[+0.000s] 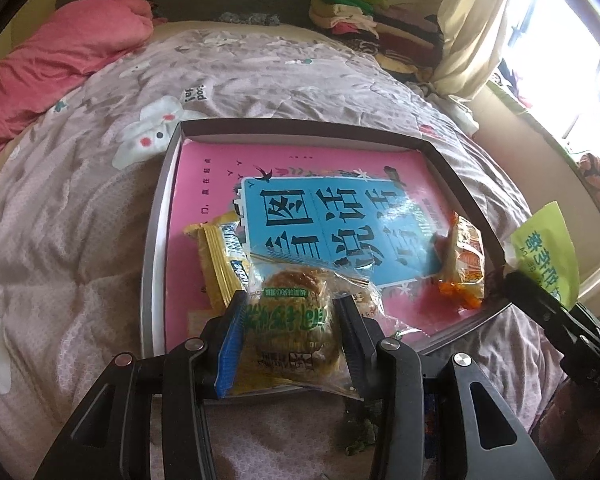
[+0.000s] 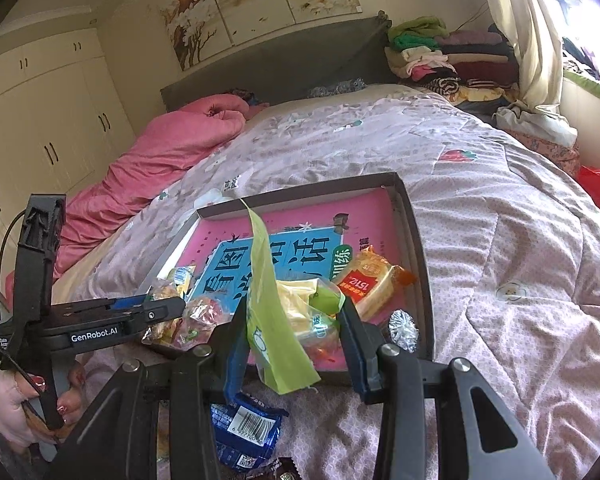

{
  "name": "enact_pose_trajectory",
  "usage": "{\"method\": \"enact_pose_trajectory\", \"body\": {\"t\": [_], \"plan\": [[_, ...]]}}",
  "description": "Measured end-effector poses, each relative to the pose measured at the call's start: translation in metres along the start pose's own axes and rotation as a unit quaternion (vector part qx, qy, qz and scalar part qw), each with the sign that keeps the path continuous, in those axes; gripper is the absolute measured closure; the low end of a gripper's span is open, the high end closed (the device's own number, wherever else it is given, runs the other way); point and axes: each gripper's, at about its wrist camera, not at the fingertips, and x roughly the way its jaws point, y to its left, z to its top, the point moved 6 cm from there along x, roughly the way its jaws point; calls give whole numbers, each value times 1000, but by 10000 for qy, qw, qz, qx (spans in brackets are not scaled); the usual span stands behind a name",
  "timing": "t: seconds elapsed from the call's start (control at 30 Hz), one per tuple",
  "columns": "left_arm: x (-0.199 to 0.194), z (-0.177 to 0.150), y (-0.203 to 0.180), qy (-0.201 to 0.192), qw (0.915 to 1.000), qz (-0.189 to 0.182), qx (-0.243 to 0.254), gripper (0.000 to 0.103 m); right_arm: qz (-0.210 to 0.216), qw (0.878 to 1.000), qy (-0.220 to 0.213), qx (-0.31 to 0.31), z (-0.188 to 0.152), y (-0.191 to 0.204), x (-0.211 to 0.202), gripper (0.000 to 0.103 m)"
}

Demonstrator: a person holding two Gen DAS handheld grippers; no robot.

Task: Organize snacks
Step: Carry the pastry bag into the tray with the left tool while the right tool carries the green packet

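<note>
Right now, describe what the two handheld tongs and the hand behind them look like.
Both tongs are black, with angular linkage arms, silver pivot bolts and ribbed fingers edged in blue. The left tongs show this up close; in the right wrist view their body carries white "GenRobot.AI" lettering, an upright black bracket and a thin black cable. The right tongs match. The left hand has red-painted nails; no sleeve is visible.

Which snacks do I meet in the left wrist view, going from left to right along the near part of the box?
yellow wafer packet → round pastry in clear wrapper, held in the left gripper → orange snack packet → green packet, held in the right gripper
</note>
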Motion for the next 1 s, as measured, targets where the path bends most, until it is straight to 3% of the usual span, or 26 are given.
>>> {"method": "enact_pose_trajectory", "body": {"t": [0.6, 1.0], "plan": [[11, 1, -4, 78, 9998, -187, -14, 57, 188, 9972, 385, -615, -8, 31, 38, 61], [11, 0, -4, 108, 9998, -180, -40, 57, 139, 9962, 547, -660, -11, 34, 53, 61]]}}
